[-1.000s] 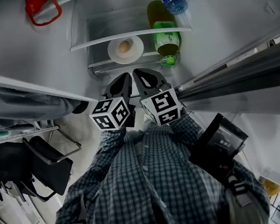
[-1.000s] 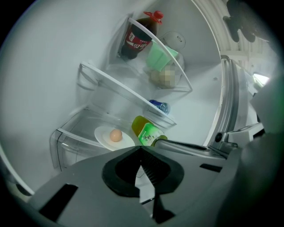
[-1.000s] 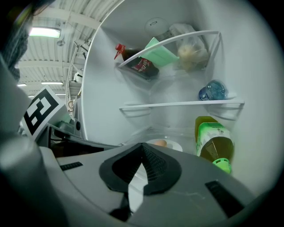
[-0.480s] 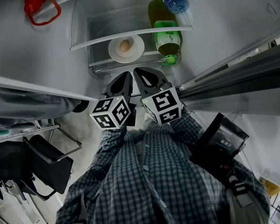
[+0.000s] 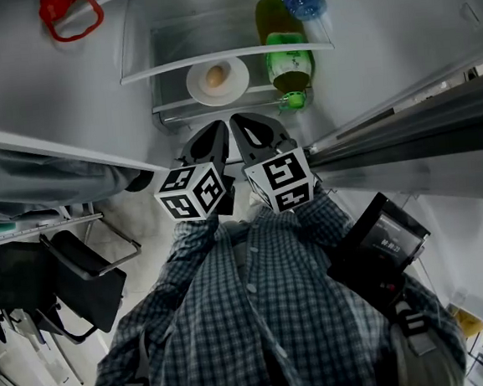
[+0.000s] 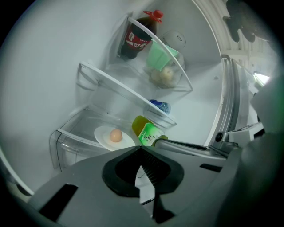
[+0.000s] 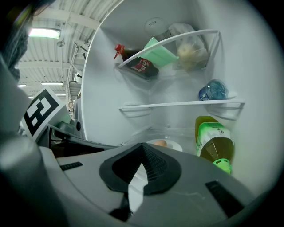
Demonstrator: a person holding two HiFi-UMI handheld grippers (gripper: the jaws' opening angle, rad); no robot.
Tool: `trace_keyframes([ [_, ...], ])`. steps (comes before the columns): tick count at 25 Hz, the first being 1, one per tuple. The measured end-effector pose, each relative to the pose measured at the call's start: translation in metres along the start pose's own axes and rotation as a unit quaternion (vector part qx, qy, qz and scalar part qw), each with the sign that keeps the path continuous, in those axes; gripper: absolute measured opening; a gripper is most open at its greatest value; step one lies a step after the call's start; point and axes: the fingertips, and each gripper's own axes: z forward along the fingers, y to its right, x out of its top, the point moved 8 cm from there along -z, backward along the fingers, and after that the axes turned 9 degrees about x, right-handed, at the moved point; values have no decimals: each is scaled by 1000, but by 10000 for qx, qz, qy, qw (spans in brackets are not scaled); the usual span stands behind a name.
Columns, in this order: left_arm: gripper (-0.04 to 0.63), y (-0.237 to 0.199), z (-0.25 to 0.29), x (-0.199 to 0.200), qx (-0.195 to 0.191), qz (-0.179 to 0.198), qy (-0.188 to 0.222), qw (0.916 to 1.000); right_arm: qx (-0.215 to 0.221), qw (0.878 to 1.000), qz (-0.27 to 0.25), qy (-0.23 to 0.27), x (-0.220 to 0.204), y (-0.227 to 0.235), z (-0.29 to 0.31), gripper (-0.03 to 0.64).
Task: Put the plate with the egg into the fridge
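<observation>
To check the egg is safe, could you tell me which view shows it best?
The left gripper view: the egg shows whole and bright on its white plate. The head view shows it small, dim, from above; in the right gripper view the right gripper hides all but its top.

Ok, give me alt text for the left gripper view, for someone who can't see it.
A round white plate holding a brown egg sits on a clear fridge shelf, beside a green-labelled bottle of yellow drink. The grey left claw fills the foreground, shut on nothing and apart from the plate.
</observation>
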Motion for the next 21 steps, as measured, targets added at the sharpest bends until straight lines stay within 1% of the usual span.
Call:
trace_keyframes([
  [10,8,1,0,0,-3,13,-11,10000,68,10000,-15,-35,1,-2,0,6],
  [16,8,2,1,-1,-15,30,-23,10000,-6,10000,-40,-26,0,0,-2,6],
  [21,8,2,1,-2,-13,30,-19,10000,14,10000,-31,-4,-1,0,-1,6],
])
